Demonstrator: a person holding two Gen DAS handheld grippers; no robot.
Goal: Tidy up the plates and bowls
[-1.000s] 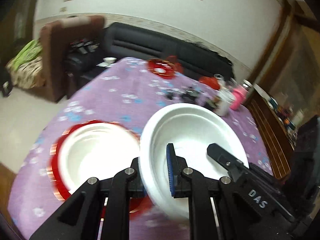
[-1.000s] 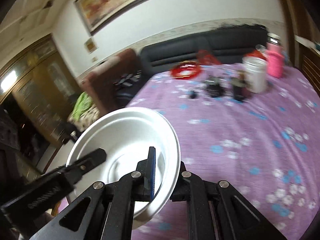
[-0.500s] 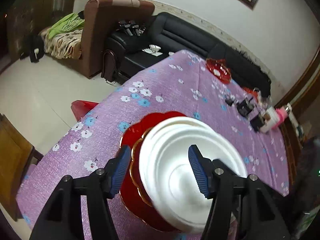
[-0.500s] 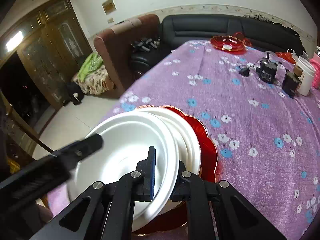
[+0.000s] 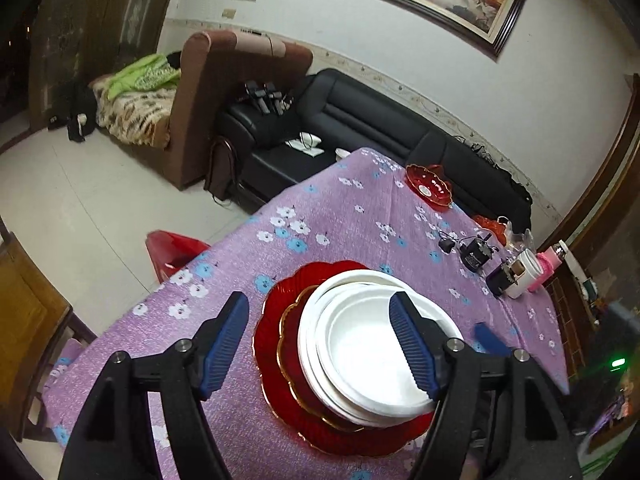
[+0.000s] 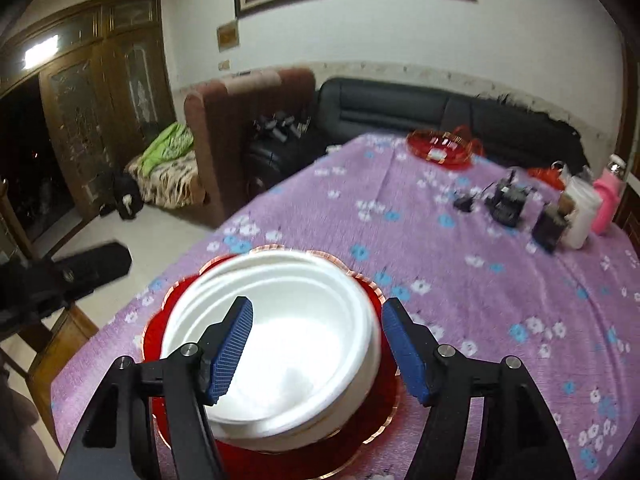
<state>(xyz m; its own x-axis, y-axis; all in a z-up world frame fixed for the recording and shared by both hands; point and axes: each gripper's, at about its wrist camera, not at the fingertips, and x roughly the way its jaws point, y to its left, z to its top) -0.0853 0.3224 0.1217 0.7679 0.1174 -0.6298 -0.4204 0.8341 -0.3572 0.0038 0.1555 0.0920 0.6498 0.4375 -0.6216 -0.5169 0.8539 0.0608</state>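
Nested white bowls (image 5: 360, 356) rest on stacked red plates (image 5: 280, 384) at the near end of the purple flowered table. My left gripper (image 5: 320, 340) straddles the stack's left rim, its jaws opening, neither pad pressing on it. In the right wrist view the top white bowl (image 6: 288, 344) sits in the stack on the red plates (image 6: 360, 432). My right gripper (image 6: 320, 346) straddles its right rim, jaws opening and pads clear of it. The right gripper's blue fingertip (image 5: 486, 336) shows past the stack. The left gripper's black body (image 6: 92, 268) shows at the left.
A small red dish (image 5: 428, 186) lies at the table's far end. Chargers (image 5: 476, 256), a white cup (image 5: 524, 272) and a pink bottle (image 5: 548, 268) stand at the far right. A red stool (image 5: 172, 252) and a wooden chair (image 5: 28, 320) are left of the table edge.
Both grippers carried the white bowl by its rim to the stack on the red plates. The left let go first, then the right; the bowl now rests on the stack.
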